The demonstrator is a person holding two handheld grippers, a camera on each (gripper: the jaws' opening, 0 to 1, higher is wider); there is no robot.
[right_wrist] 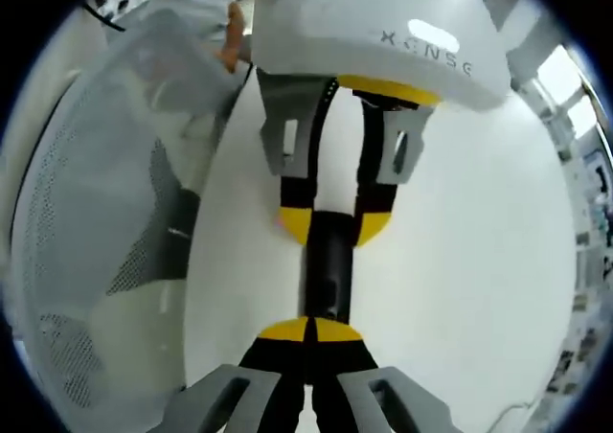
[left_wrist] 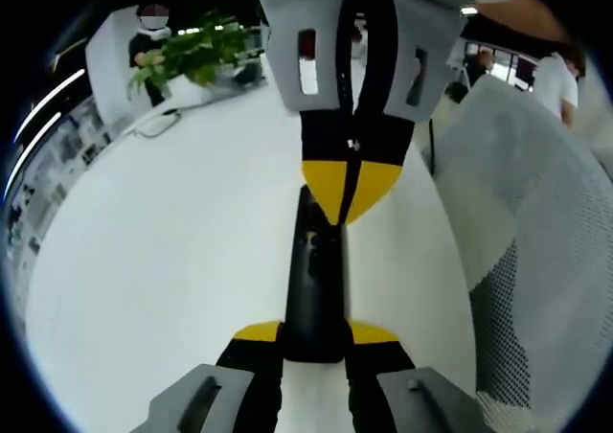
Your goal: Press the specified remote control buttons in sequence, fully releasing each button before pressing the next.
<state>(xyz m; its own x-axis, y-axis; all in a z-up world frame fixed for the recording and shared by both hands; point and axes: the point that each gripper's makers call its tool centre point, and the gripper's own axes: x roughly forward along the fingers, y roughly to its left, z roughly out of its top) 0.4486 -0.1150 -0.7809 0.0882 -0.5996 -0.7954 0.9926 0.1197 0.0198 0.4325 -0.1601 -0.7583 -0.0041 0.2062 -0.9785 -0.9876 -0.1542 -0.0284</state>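
A slim black remote control (left_wrist: 312, 280) hovers just above the white table (left_wrist: 172, 261), its near end clamped between the yellow tips of my left gripper (left_wrist: 314, 333). From the top of the left gripper view, my right gripper (left_wrist: 347, 190) comes in with its jaws shut together, its yellow point resting on the remote's far end. In the right gripper view the same remote (right_wrist: 327, 265) runs away from my right gripper (right_wrist: 311, 330), whose shut tips touch its upper face. My left gripper (right_wrist: 334, 224) grips the other end there.
A white mesh office chair (left_wrist: 536, 261) stands close beside the table, also seen as the chair (right_wrist: 105, 213). A potted plant (left_wrist: 196, 55) and a cable (left_wrist: 158, 125) sit at the table's far end. People stand in the background.
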